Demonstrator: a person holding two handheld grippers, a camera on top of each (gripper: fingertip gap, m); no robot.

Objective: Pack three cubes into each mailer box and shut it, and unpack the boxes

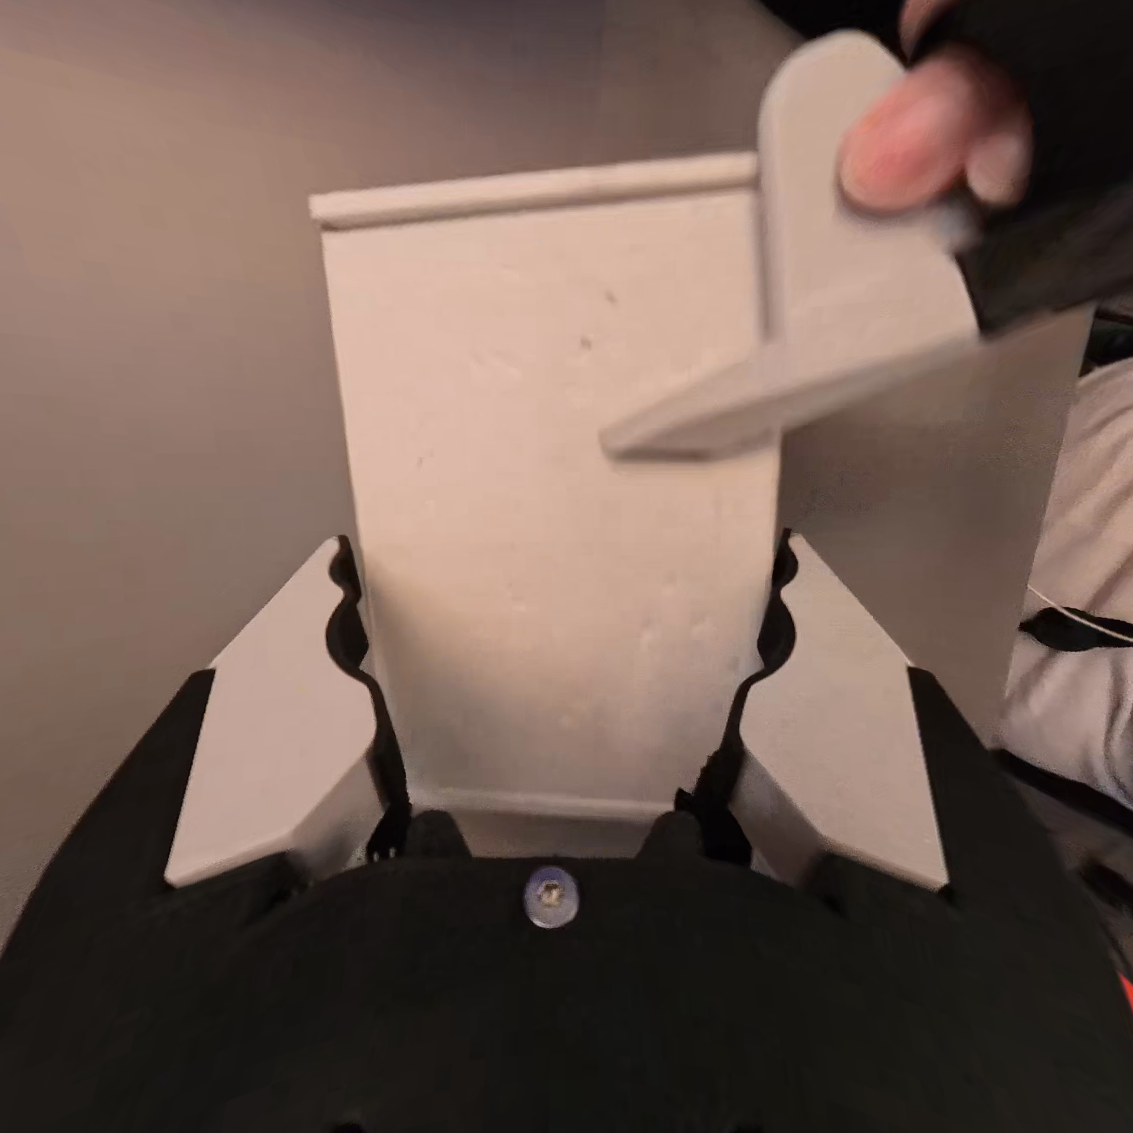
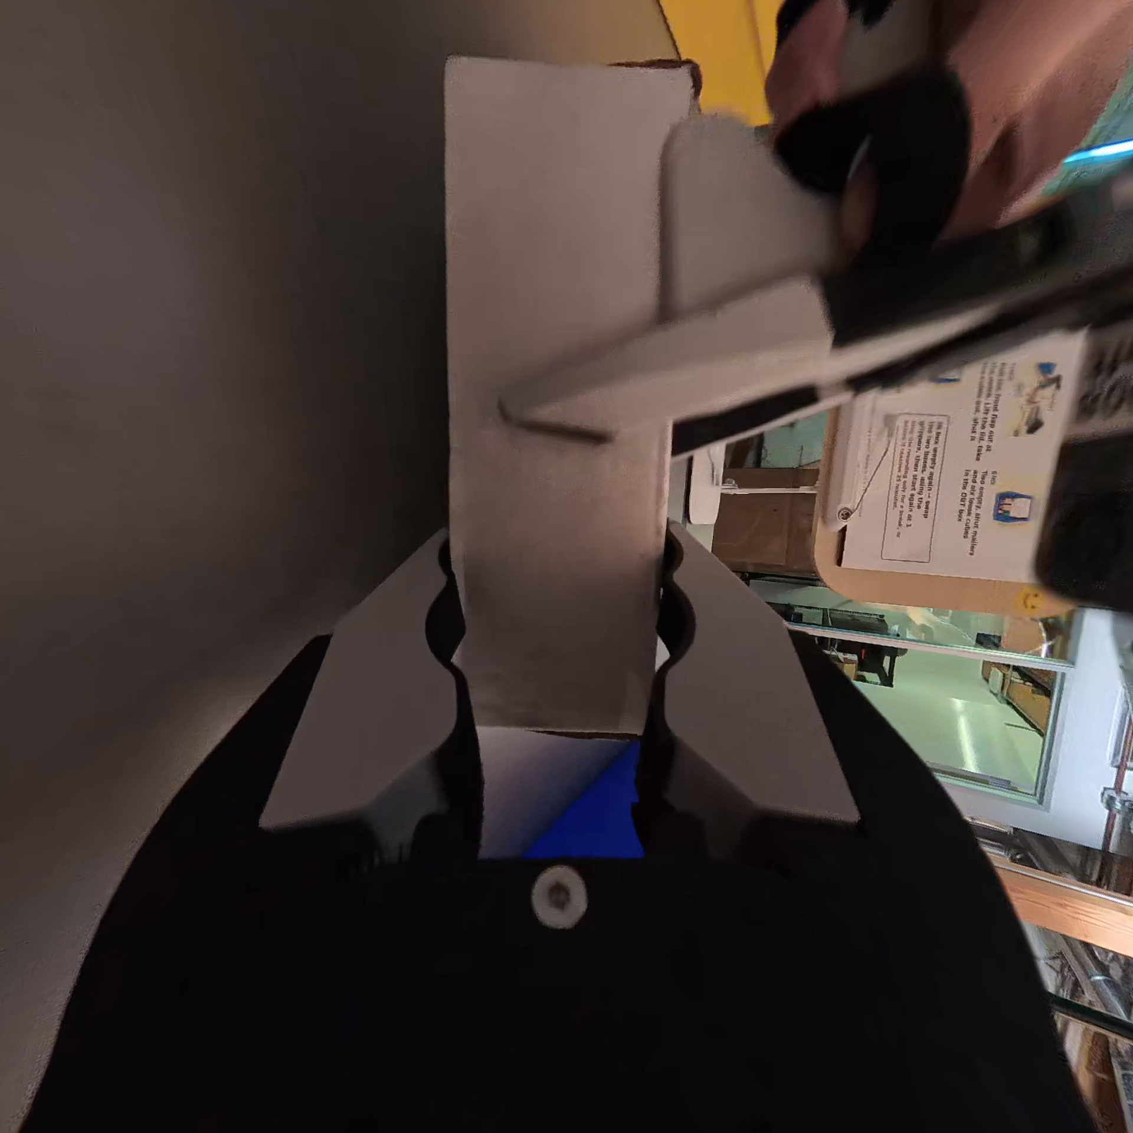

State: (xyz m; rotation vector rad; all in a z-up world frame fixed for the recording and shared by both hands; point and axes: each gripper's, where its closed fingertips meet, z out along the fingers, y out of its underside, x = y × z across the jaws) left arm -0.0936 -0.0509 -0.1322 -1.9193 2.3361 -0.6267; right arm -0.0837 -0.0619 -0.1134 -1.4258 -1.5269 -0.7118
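Mailer box [image 1: 539, 490] cardboard fills the middle of the left wrist view: a pale, flat panel that runs forward from between the fingers of the left gripper [image 1: 564, 552] to a folded edge at its far end. The jaws stand on either side of this panel with their wavy black pads [image 1: 346, 619] touching its two long edges, so they pinch the panel across its width. At upper right the other gripper [image 1: 619, 444] comes in at a slant, grey fingers blurred, with a person's hand [image 1: 919, 141] on its dark body. Its lower finger tip lies over the panel; whether it touches is not clear. A plain grey wall lies behind, and pale cloth [image 1: 1091, 552] shows at the right edge.

In the right wrist view a narrower white flap [image 2: 552, 368] of the box stands between the fingers of the right gripper [image 2: 555, 539], its long edges against the black pads [image 2: 444, 619], so these jaws pinch it too. Below the flap's near end, between the jaws, a blue cube [image 2: 588, 815] shows beside a white surface. The left gripper [image 2: 509, 408] crosses from upper right, blurred, held by a hand [image 2: 1011, 92], its finger tip over the flap. To the right are a printed sheet [image 2: 956, 466] on brown board, a yellow surface [image 2: 717, 55] above, and a room with a pale green floor [image 2: 956, 723].
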